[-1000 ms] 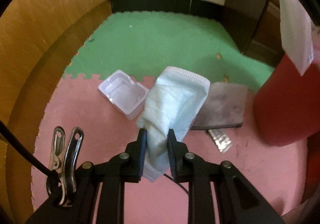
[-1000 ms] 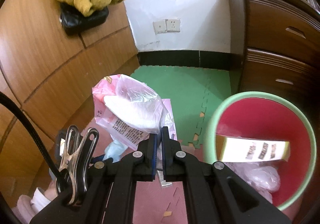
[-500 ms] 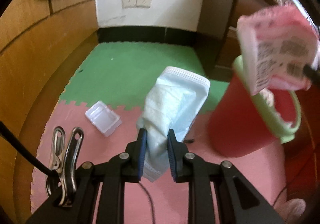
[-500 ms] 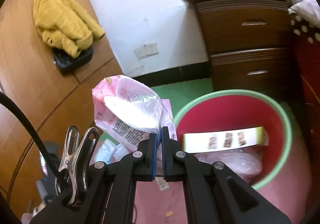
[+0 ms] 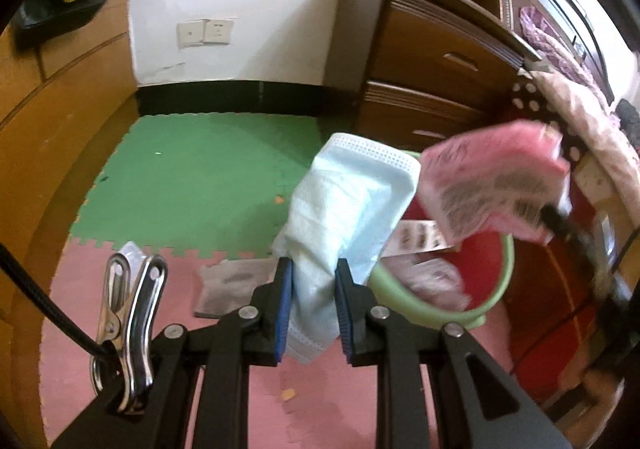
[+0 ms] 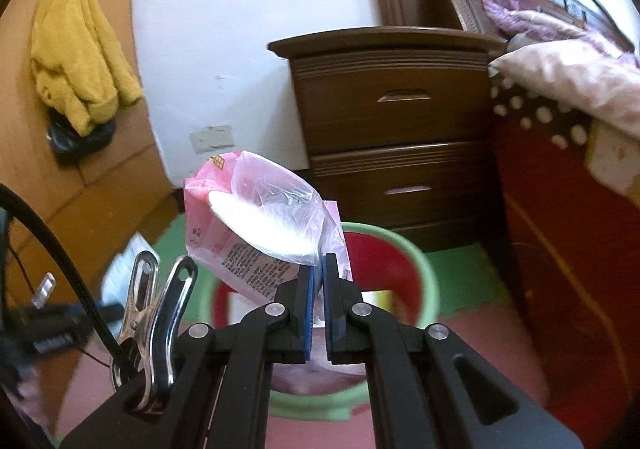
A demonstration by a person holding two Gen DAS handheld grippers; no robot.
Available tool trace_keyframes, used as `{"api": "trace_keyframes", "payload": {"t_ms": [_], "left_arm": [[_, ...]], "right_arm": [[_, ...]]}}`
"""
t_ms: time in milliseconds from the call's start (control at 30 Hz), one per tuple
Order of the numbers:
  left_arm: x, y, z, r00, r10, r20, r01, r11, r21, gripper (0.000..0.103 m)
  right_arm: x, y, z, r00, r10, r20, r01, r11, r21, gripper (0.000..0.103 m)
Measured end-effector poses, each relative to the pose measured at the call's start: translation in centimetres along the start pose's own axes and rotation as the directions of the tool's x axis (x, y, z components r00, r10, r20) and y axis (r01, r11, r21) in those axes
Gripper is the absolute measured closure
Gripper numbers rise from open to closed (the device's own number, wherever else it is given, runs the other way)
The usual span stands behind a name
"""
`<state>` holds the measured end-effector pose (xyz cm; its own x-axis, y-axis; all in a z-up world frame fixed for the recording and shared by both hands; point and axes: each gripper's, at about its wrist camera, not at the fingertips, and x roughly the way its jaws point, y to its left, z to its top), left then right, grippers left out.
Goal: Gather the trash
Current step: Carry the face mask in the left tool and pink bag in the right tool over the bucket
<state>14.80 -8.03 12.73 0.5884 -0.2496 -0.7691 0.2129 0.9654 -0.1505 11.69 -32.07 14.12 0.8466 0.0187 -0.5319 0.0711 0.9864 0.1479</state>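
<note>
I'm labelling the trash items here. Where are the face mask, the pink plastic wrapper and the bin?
face mask (image 5: 352, 201), left wrist view, on its pleated blue middle.
pink plastic wrapper (image 6: 244, 261), right wrist view, on its printed pink side.
bin (image 6: 426, 281), right wrist view, on its green rim.

My left gripper (image 5: 313, 281) is clamping a pale blue face mask (image 5: 344, 205). It is hanging beside the red bin (image 5: 486, 277), where a pink wrapper (image 5: 492, 189) is hovering.

Our left gripper (image 5: 313, 281) and right gripper (image 6: 319, 281) are matte black, with blue pads and silver screws. A steel spring clip (image 5: 130, 333) pins each one's black cable (image 6: 60, 261).
</note>
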Motion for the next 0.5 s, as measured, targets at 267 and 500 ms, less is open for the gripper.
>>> {"api": "trace_keyframes", "payload": {"t_ms": [267,500], "left_arm": [[2.8,-5.6,2.4,0.999,-0.040,-0.013,0.041,0.998,0.044,0.082],[6.4,-8.3,2.4,0.998,-0.036,-0.059,0.039,0.998,0.052,0.082]], "right_arm": [[1.1,-2.7,-1.4,0.993,-0.116,0.006,0.117,0.993,-0.021,0.098],[2.5,-4.0,-2.3,0.996,-0.082,-0.020,0.082,0.997,-0.004,0.098]]}}
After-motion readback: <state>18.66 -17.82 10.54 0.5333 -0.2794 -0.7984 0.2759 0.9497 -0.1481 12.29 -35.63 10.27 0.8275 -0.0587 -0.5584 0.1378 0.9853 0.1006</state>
